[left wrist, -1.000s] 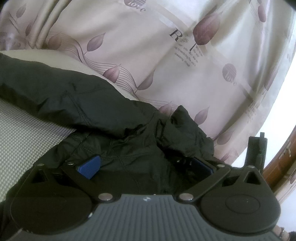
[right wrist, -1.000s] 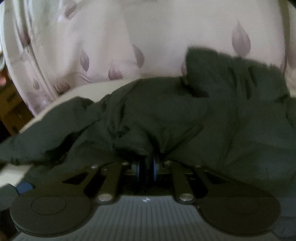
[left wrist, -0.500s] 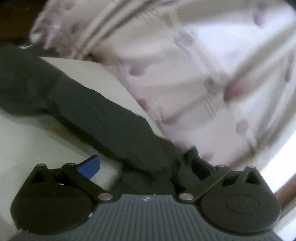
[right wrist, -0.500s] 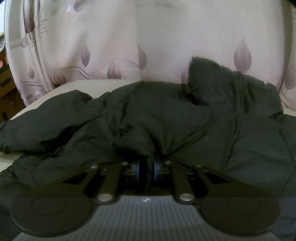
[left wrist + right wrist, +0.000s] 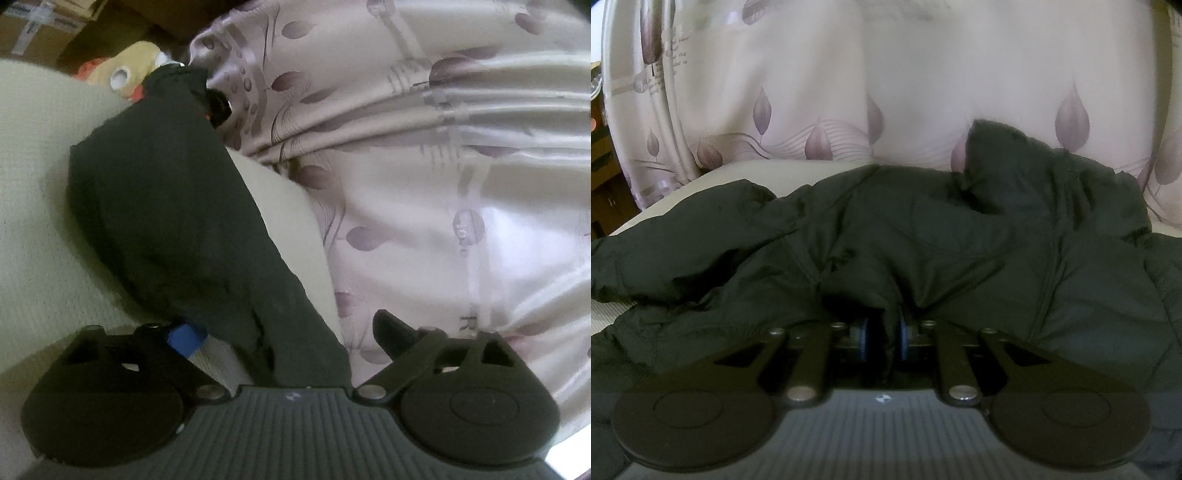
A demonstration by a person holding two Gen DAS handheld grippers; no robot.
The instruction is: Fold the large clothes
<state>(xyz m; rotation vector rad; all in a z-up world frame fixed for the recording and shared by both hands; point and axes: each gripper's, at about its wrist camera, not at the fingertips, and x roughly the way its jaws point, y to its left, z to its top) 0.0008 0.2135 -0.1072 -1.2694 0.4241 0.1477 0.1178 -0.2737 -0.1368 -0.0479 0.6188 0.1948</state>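
A dark green padded jacket point(image 5: 960, 251) lies crumpled on a cream bed surface point(image 5: 33, 221). In the left wrist view one of its sleeves point(image 5: 166, 206) runs from the lower middle up to a cuff at the upper left. My left gripper point(image 5: 288, 332) straddles the near part of this sleeve. Its jaws are closing, and the blue pad point(image 5: 186, 338) still stands clear of the cloth. My right gripper point(image 5: 884, 325) is shut on a pinched fold of the jacket body, which bunches up around its blue pads.
A pale curtain point(image 5: 443, 166) with purple leaves hangs close behind the bed in both views. A plush toy point(image 5: 125, 70) and cardboard boxes point(image 5: 37, 29) sit beyond the sleeve's cuff. Dark wooden furniture point(image 5: 602, 192) stands at the left edge of the right wrist view.
The left gripper has left the jacket body, rolled, and travelled along the sleeve, so the cuff, toy and boxes came into view. The right gripper keeps its hold in the same spot.
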